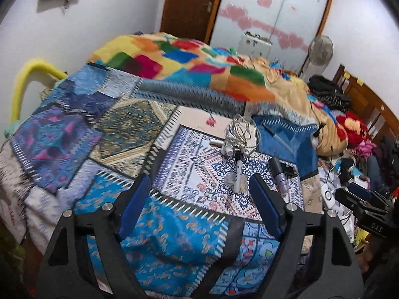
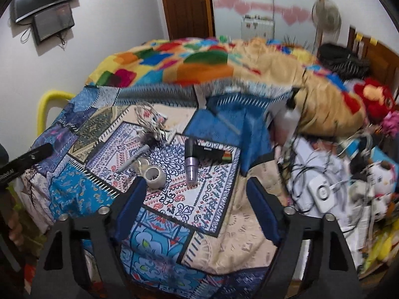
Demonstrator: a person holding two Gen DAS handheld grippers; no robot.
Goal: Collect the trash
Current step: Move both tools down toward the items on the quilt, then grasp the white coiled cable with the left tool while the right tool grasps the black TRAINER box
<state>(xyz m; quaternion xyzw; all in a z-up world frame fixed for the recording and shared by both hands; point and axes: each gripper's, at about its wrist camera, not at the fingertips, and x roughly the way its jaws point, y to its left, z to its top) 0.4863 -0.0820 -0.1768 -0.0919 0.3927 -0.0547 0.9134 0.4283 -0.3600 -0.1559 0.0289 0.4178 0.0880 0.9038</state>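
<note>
On the patterned bedspread (image 2: 189,199) lie a tape roll (image 2: 155,176), a marker pen (image 2: 133,159), a purple and black microphone (image 2: 190,160), a tangle of white cable (image 2: 150,124) and a flat black box (image 2: 214,154). My right gripper (image 2: 195,199) is open and empty, just in front of the tape roll and microphone. My left gripper (image 1: 199,194) is open and empty, just short of the marker pen (image 1: 238,174) and the crumpled clear wrapper (image 1: 235,180) around it. The cable tangle (image 1: 237,134) and the microphone (image 1: 279,174) also show there.
A colourful blanket (image 1: 189,62) is heaped at the far side of the bed. Clutter of cables, a white device (image 2: 321,191) and plush toys (image 2: 374,99) fills the right side. A yellow rail (image 1: 25,82) stands at the left. Wardrobe doors and a fan (image 1: 320,49) are behind.
</note>
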